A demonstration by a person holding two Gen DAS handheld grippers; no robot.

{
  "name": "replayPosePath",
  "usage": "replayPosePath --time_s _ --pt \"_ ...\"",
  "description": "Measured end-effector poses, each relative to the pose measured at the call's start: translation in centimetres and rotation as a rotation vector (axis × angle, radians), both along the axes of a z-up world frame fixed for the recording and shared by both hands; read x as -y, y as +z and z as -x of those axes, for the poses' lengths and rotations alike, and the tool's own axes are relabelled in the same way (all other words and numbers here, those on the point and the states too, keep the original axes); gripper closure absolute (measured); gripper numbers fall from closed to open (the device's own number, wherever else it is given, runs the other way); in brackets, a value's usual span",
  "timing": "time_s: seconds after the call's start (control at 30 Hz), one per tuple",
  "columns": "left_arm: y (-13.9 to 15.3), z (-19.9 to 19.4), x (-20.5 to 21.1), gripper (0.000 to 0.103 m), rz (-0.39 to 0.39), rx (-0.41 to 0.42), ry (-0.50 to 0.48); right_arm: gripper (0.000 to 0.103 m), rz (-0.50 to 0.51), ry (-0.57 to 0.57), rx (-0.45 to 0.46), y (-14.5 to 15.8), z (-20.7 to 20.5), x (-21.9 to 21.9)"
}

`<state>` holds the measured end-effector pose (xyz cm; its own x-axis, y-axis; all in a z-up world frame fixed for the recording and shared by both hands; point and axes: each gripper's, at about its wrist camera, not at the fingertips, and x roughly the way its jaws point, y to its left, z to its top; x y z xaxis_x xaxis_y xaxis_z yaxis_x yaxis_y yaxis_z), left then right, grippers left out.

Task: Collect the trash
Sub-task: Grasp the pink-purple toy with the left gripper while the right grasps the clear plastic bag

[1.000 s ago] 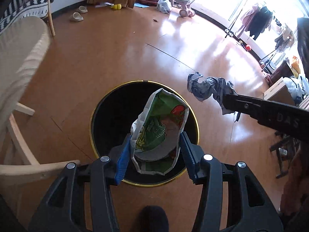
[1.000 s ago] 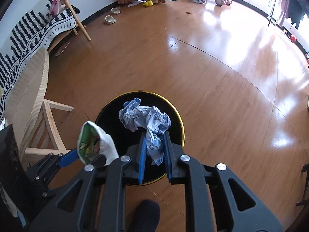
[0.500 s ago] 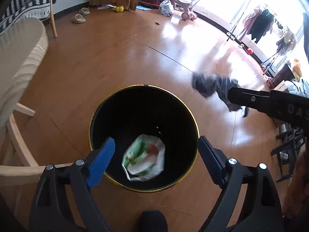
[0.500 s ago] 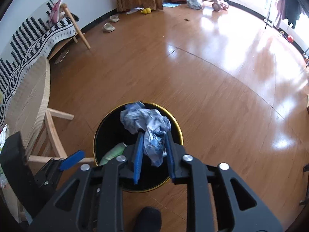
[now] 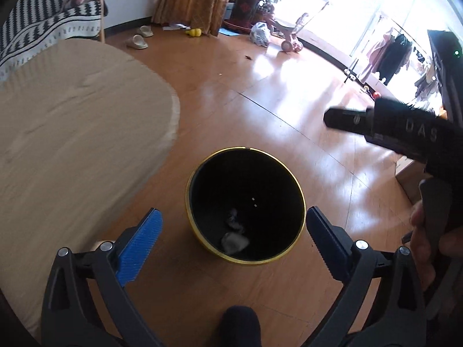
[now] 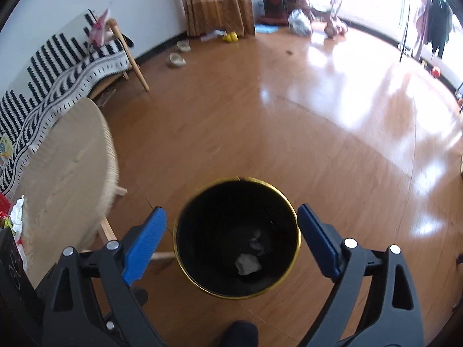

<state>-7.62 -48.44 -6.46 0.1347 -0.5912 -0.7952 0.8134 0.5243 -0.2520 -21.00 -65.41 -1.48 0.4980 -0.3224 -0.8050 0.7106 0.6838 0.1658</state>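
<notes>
A black trash bin with a gold rim (image 5: 196,173) stands on the wooden floor; it also shows in the right wrist view (image 6: 185,211). Two pieces of trash lie at its bottom: a pale wrapper (image 5: 234,241) (image 6: 247,263) and a grey crumpled paper (image 5: 235,221) (image 6: 257,241). My left gripper (image 5: 231,234) is open and empty, raised above the bin. My right gripper (image 6: 231,237) is open and empty, also above the bin. Its black body (image 5: 405,133) shows at the right of the left wrist view.
A round light-wood table (image 5: 72,133) (image 6: 66,167) stands left of the bin. Some trash (image 6: 16,217) lies at its near edge. A striped sofa (image 6: 63,66) runs along the wall. Slippers (image 6: 176,59), a white bag (image 6: 299,23) and a toy (image 5: 290,44) lie far back.
My left gripper opened and dropped the green wrapper into the bin. My right gripper then opened and dropped the crumpled blue paper in. Both grippers have risen away from the bin.
</notes>
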Motion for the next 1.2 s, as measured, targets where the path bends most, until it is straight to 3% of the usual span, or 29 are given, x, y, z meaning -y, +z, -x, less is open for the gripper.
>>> replayPosePath --time_s 0.2,0.33,0.6,0.67,0.77,0.9,1.2 --pt "6.1 -2.0 -8.1 0.006 0.034 0.105 0.102 0.014 -0.039 0.143 0.124 3.2 -4.0 -6.7" --pt "8.9 -4.9 -17.6 0.006 0.017 0.193 0.275 0.011 -0.045 0.308 0.149 4.3 -9.1 -13.8" --pt "8.5 -12.1 -40.0 0.006 -0.095 0.226 0.686 0.011 -0.04 0.666 0.091 4.3 -17.8 -30.3" --pt "8.7 -13.4 -44.9 0.006 -0.121 0.257 0.761 0.011 -0.026 0.732 0.076 4.2 -19.0 -33.2" --pt "8.1 -15.1 -49.5 0.006 -0.159 0.246 0.785 0.011 -0.007 0.803 0.05 3.3 -20.1 -36.8" --pt "6.4 -17.8 -52.5 0.006 -0.183 0.202 0.765 0.011 -0.009 0.854 0.003 1.9 -22.0 -39.1" --pt "3.5 -20.6 -52.2 0.006 -0.204 0.15 0.731 0.011 -0.029 0.911 -0.093 -0.9 -25.4 -41.2"
